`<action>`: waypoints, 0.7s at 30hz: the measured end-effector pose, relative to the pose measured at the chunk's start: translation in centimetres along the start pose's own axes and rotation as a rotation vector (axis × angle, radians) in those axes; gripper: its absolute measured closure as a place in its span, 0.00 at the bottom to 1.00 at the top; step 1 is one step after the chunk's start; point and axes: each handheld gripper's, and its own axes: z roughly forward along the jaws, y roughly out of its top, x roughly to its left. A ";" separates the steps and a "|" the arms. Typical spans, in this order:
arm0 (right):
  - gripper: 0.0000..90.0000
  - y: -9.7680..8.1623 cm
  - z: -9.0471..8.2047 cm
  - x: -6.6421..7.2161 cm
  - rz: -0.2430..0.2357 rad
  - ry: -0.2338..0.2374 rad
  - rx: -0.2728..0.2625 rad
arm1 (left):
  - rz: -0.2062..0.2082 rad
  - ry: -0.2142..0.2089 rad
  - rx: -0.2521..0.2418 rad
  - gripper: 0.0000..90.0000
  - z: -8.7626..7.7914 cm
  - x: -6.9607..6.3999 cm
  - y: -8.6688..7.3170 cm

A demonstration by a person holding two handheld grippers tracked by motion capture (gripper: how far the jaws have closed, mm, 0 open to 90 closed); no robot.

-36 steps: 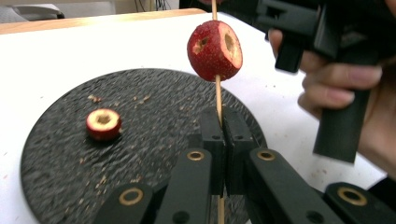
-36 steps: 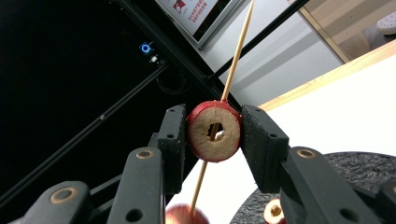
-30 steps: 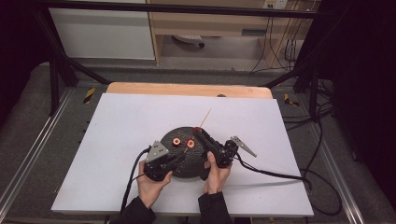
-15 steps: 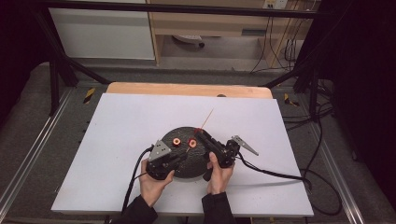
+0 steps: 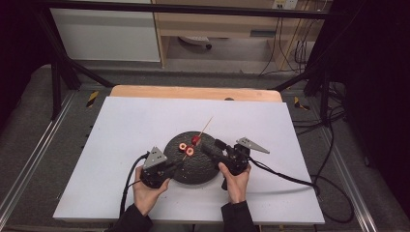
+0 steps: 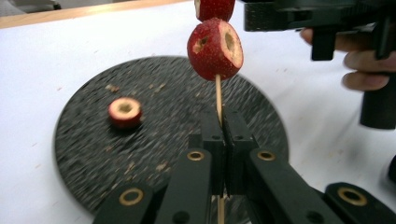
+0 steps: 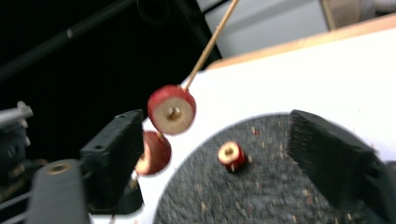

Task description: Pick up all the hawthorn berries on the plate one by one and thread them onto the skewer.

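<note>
A: Left gripper (image 5: 175,166)?
B: Jaws clamped on the lower end of the skewer (image 6: 218,100), over the dark plate (image 6: 84,154).
A: What's on the stick?
B: Two red fruit pieces (image 6: 215,49) threaded above the jaws. A third piece (image 6: 124,112) lies on the plate, well apart.
A: Right gripper (image 7: 215,154)?
B: Jaws have just been opening; they stand wide now, gripping nothing, the upper threaded piece hanging between them.

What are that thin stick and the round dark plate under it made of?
The stick looks like bare wood or bamboo: pale tan, matt, very thin, pushed through red fruit pieces. The plate looks like dark stone or slate, possibly stoneware: black with pale speckles, a rough matt face, no gloss.
</note>
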 end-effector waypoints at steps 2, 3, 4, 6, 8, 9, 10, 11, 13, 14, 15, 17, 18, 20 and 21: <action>0.13 -0.1 0.2 -0.2 -0.018 -0.006 0.049 | -0.006 0.001 0.001 0.98 -0.2 0.2 -0.1; 0.11 -0.1 0.2 -0.3 -0.026 -0.009 0.070 | -0.007 0.002 0.001 0.98 -0.4 0.4 -0.2; 0.10 -0.2 0.3 -0.4 -0.045 -0.010 0.086 | -0.004 0.009 0.005 0.98 -0.9 0.8 -0.5; 0.07 -0.4 0.3 -0.6 -0.084 -0.024 0.121 | -0.003 0.016 0.012 0.98 -1.5 1.3 -0.7; 0.05 -0.5 0.4 -0.7 -0.098 -0.026 0.139 | -0.004 0.019 0.013 0.98 -1.7 1.5 -0.8; 0.05 -0.5 0.5 -0.8 -0.107 -0.024 0.163 | -0.005 0.020 0.015 0.98 -2.0 1.7 -0.9; 0.03 -0.7 0.5 -1.0 -0.146 -0.032 0.201 | -0.009 0.021 0.017 0.98 -2.2 1.9 -1.1; 0.02 -0.8 0.4 -1.0 -0.161 -0.042 0.224 | -0.008 0.024 0.020 0.98 -2.5 2.1 -1.3; 0.02 -0.9 0.4 -1.1 -0.191 -0.049 0.263 | -0.011 0.023 0.024 0.98 -2.9 2.5 -1.7; 0.02 -1.0 0.4 -1.2 -0.204 -0.054 0.287 | -0.007 0.024 0.030 0.98 -3.1 2.7 -1.9; 0.02 -1.0 0.3 -1.2 -0.221 -0.057 0.311 | -0.005 0.028 0.036 0.98 -3.4 2.9 -2.1; 0.02 -1.0 0.1 -1.2 -0.253 -0.070 0.340 | -0.002 0.038 0.051 0.98 -3.8 3.2 -2.6; 0.02 -1.0 0.1 -1.2 -0.253 -0.070 0.340 | 0.003 0.044 0.059 0.98 -4.0 3.4 -2.9; 0.02 -1.0 -0.1 -1.2 -0.276 -0.076 0.368 | -0.001 0.049 0.064 0.98 -4.5 3.8 -3.4; 0.02 -1.0 -0.2 -1.2 -0.283 -0.083 0.379 | -0.002 0.051 0.068 0.98 -4.7 4.1 -3.7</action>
